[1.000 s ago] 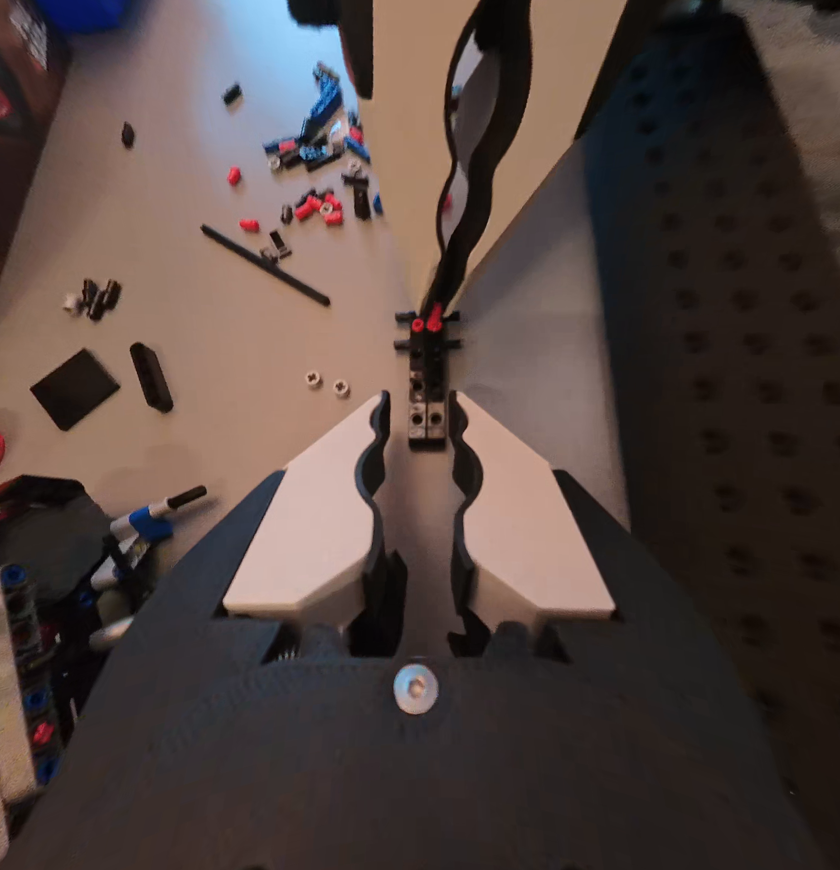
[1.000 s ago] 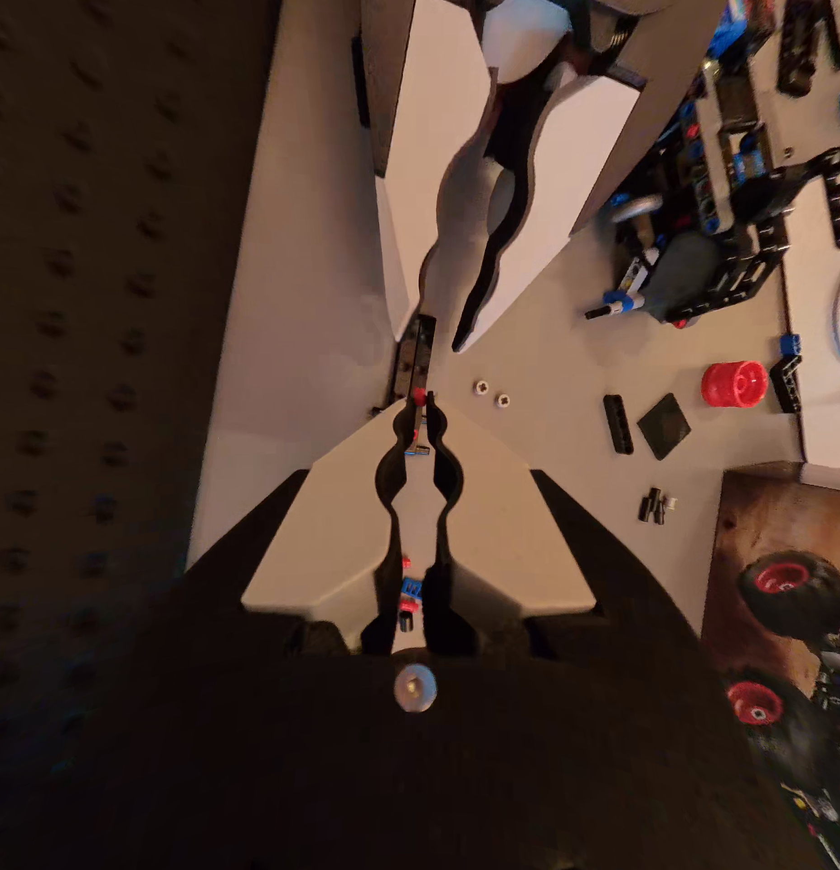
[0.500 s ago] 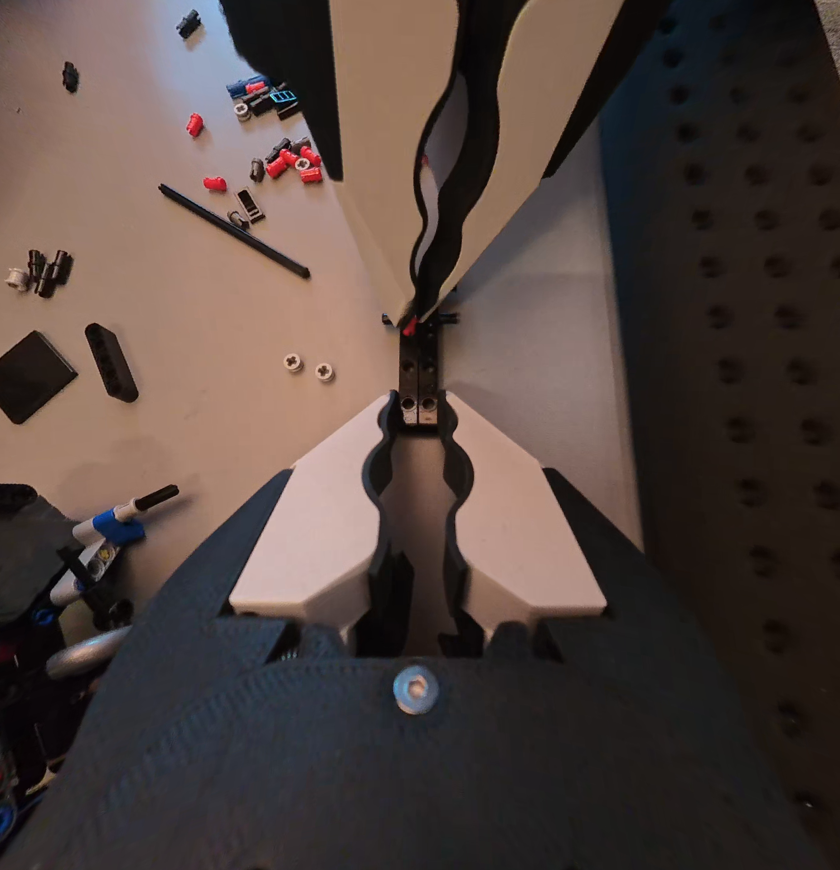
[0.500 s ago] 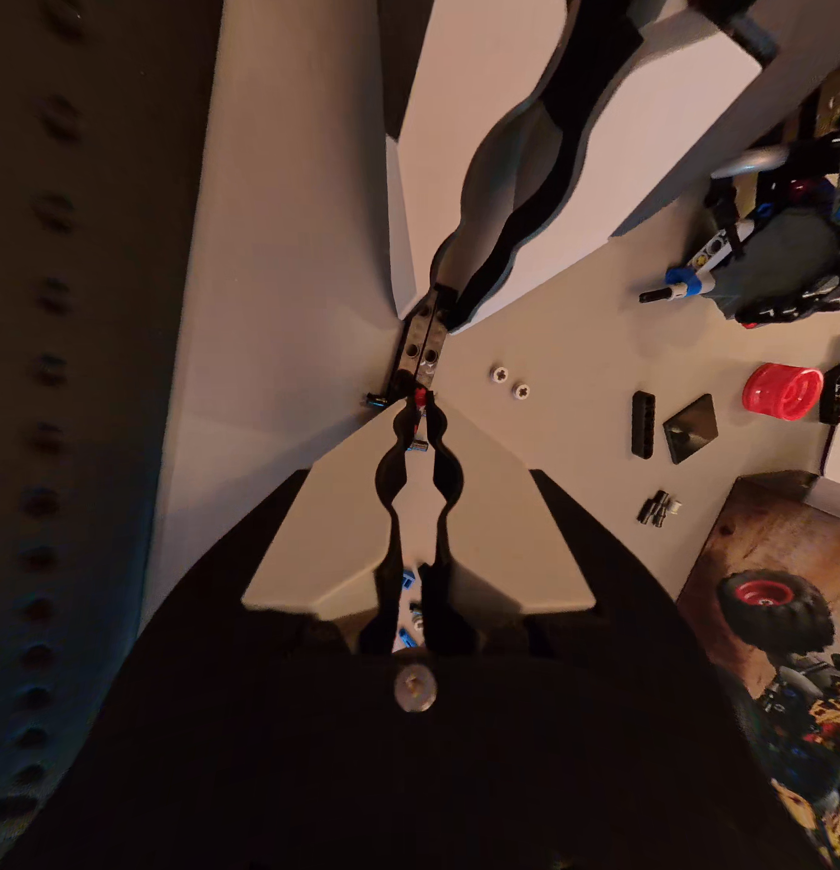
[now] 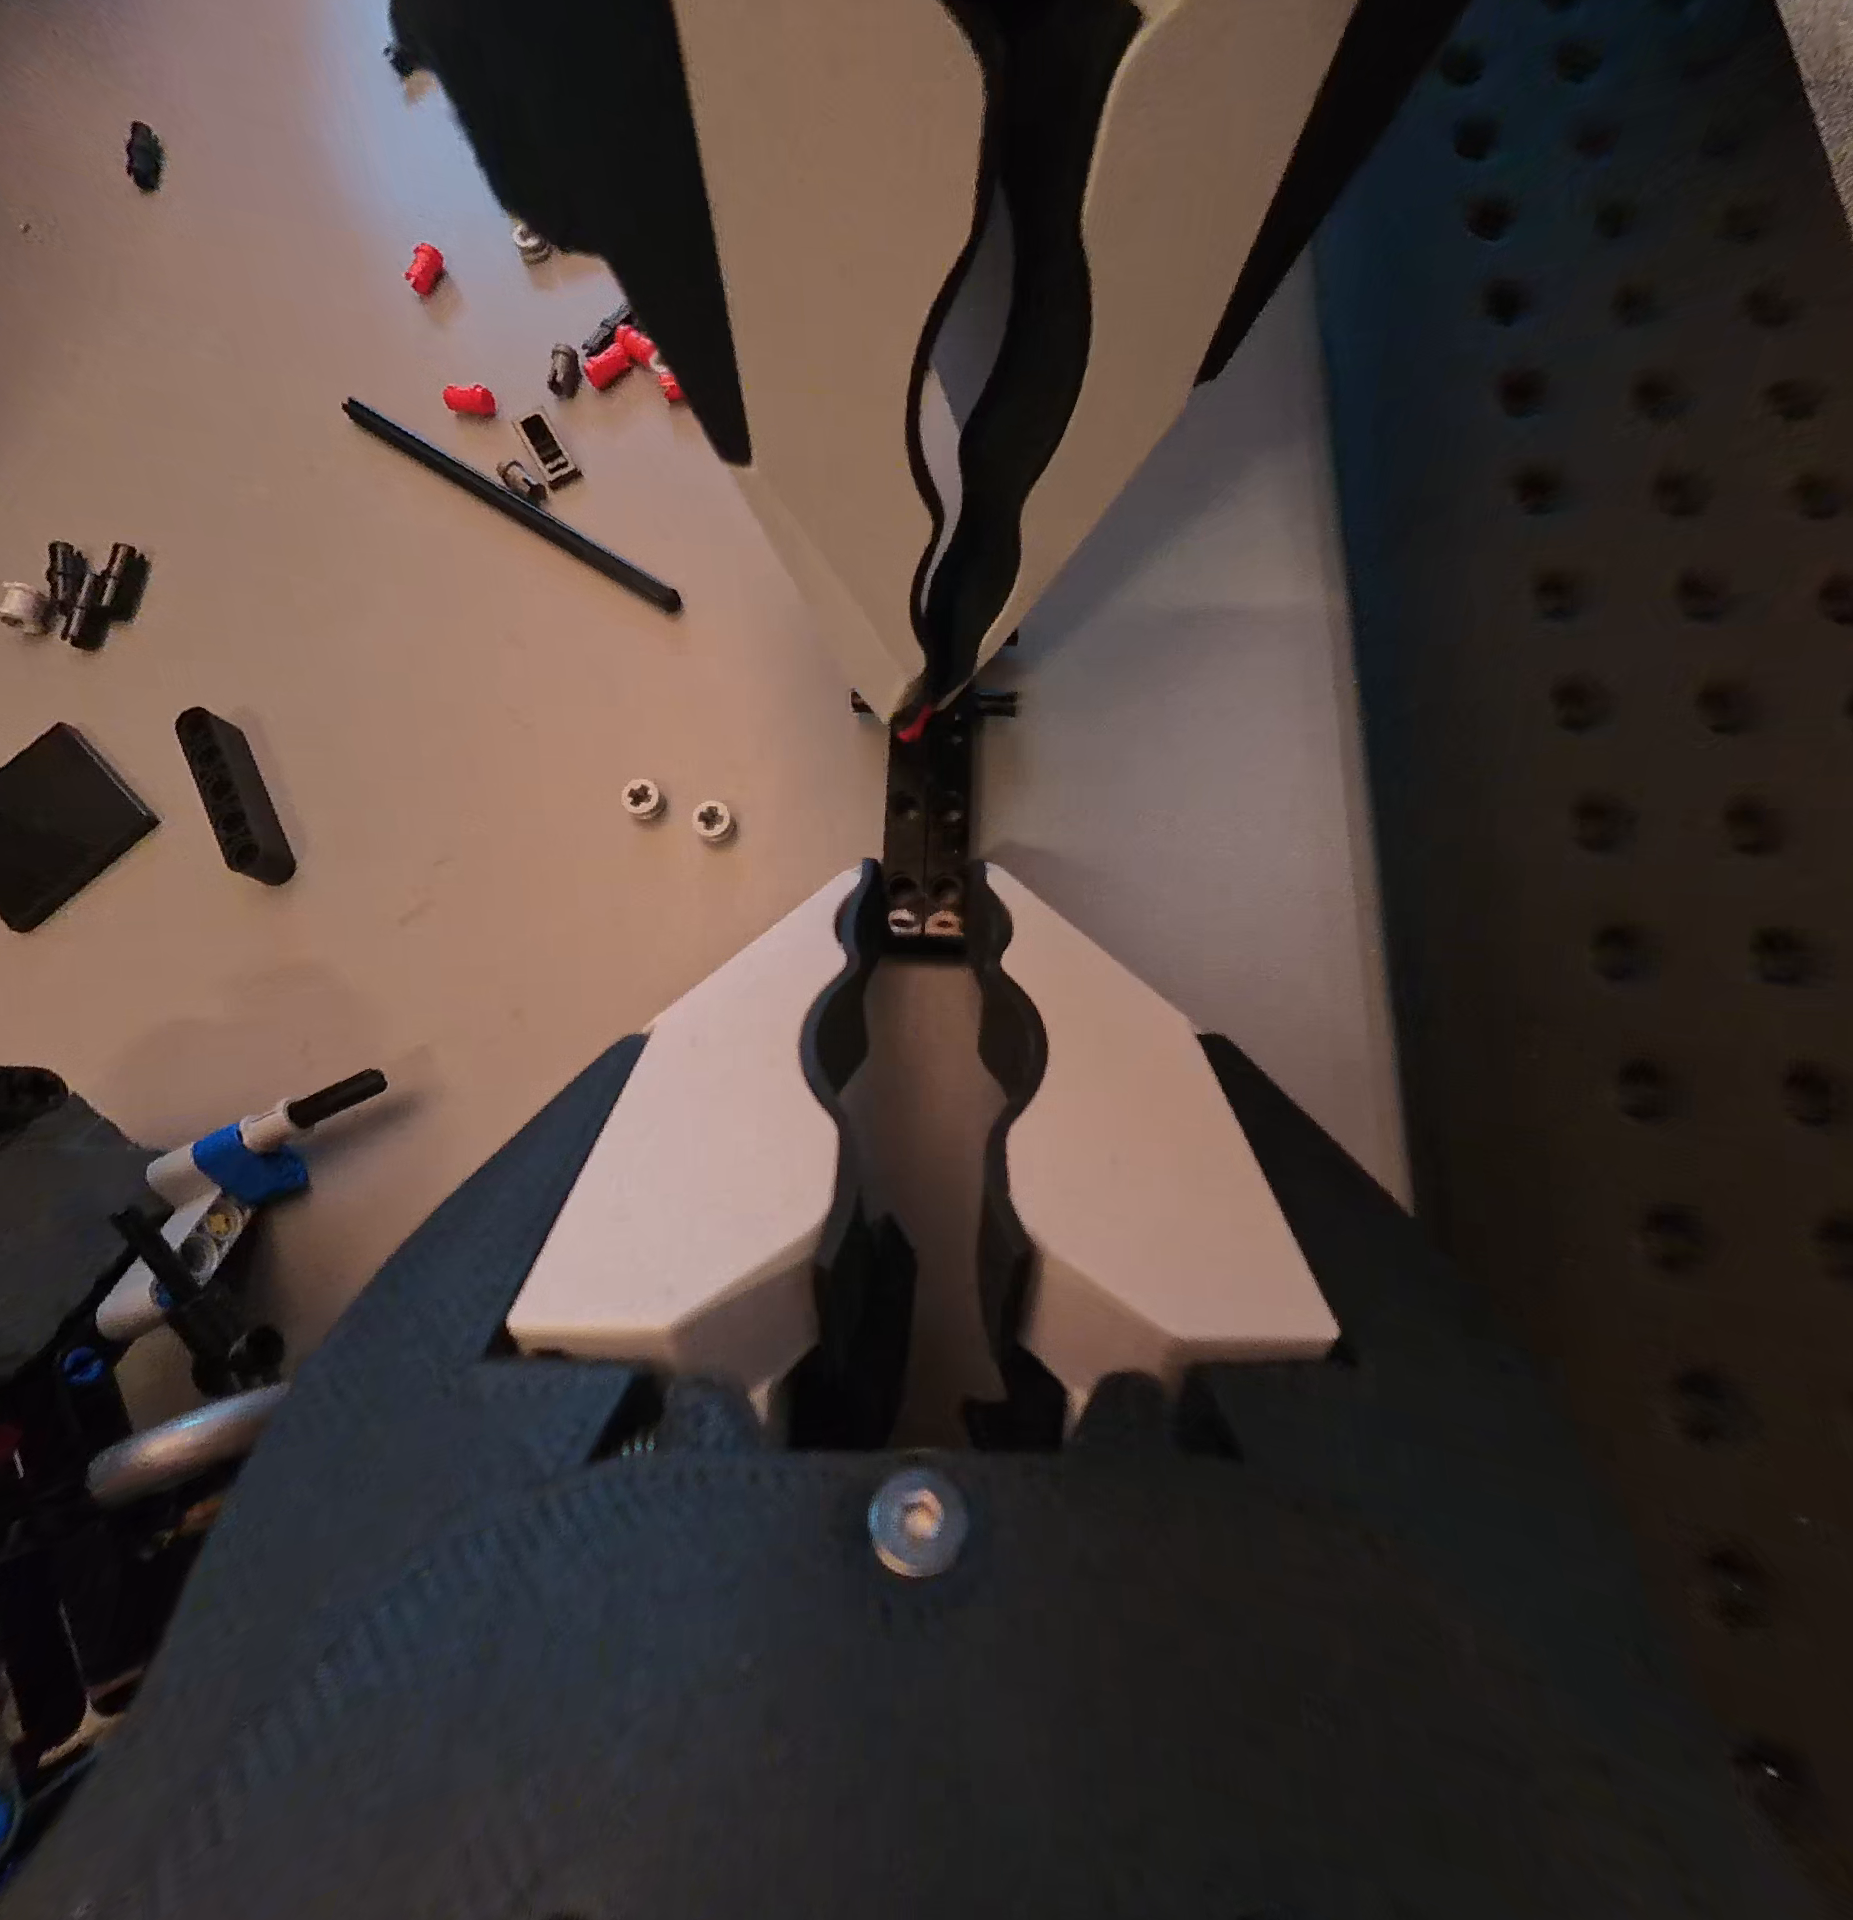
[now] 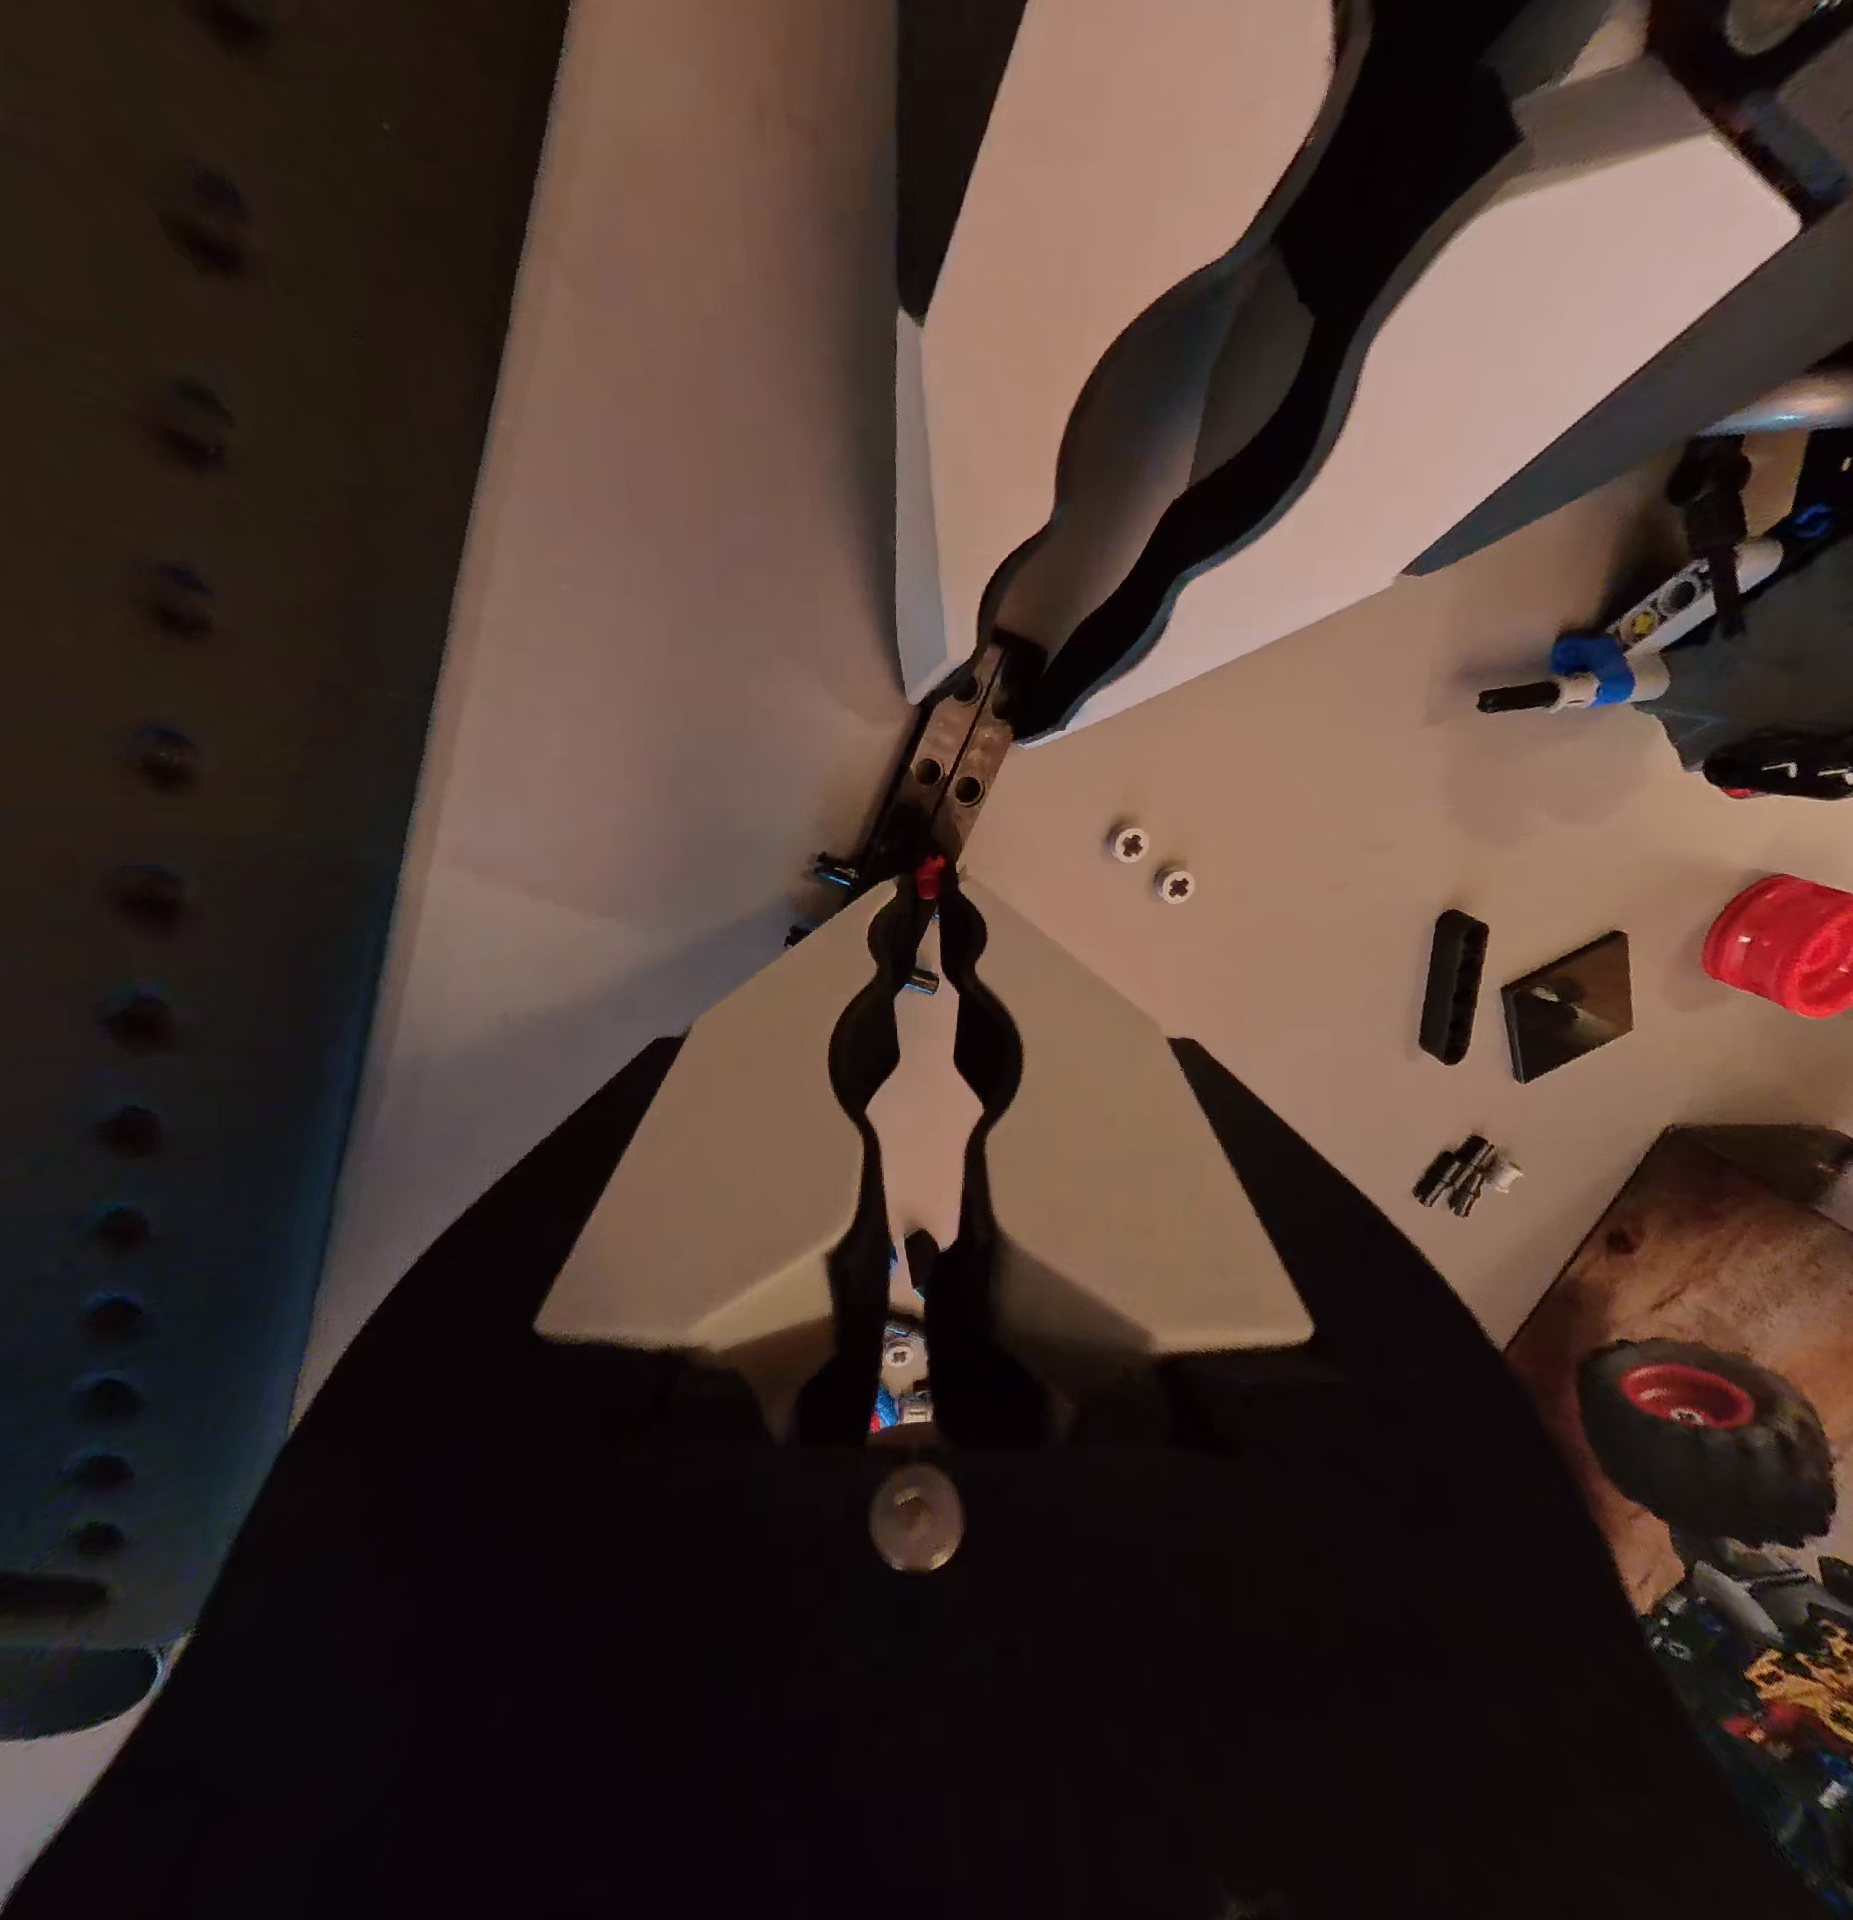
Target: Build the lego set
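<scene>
**Red pin meets black beams as truck build sits partway done**

While most of the set lies loose on the pale tabletop [image 5: 465, 987], the left gripper [image 5: 927, 914] is closed on the near end of a pair of black beams [image 5: 930, 805] held side by side just above it, and the right gripper [image 6: 927, 899], its jaws drawn narrow, pinches a small red pin [image 6: 930, 876] at the beams' far end. The pin touches the beams, but how deep it sits cannot be told. Short black pins [image 6: 828, 868] already jut from the side of the beams, so this sub-assembly looks a few steps in.

By these views, the build is somewhere in its middle. A partly built chassis [image 5: 80, 1268] with a blue connector [image 5: 247, 1164] and a white-and-black axle rests at the table's edge beside the left gripper. Much is still unused: a scatter of red pins [image 5: 610, 364], a long black axle [image 5: 511, 506], a short black beam [image 5: 234, 795], a flat black tile [image 5: 54, 826], two small white bushes [image 5: 678, 810], a cluster of black connectors [image 5: 91, 592] and a red wheel hub [image 6: 1800, 956].

A printed box or booklet [image 6: 1732, 1455] near the right gripper pictures a big-tyred truck with red hubs, presumably the finished model. No brand or wording can be made out on it, nor on any part. A dark perforated panel [image 5: 1649, 831] flanks the table.
</scene>
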Demonstrator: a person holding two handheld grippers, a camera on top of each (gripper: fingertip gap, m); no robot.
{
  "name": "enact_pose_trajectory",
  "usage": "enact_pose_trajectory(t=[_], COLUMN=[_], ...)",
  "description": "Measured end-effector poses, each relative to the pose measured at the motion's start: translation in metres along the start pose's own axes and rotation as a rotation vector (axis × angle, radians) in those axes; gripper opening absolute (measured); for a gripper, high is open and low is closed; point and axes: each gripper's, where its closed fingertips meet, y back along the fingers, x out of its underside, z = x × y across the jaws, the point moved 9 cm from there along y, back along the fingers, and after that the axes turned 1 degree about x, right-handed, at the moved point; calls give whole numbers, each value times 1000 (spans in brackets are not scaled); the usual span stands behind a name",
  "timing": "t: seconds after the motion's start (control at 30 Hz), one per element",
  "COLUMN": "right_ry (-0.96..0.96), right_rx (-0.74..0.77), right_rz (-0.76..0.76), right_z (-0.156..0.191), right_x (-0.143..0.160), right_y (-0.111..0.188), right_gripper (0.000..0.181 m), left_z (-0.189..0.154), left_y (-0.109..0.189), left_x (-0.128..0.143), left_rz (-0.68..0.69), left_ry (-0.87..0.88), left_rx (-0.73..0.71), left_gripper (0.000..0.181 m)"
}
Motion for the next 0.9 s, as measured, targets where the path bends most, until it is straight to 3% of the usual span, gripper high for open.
enact_pose_trajectory(t=[0.9], right_ry=[64], right_rx=[-258], right_rz=[-77], right_z=[-16], right_x=[2], right_y=[-2], right_gripper=[0], left_z=[1], left_y=[1], left_x=[0], left_rz=[-9], left_ry=[29], left_rx=[34], left_gripper=[15])
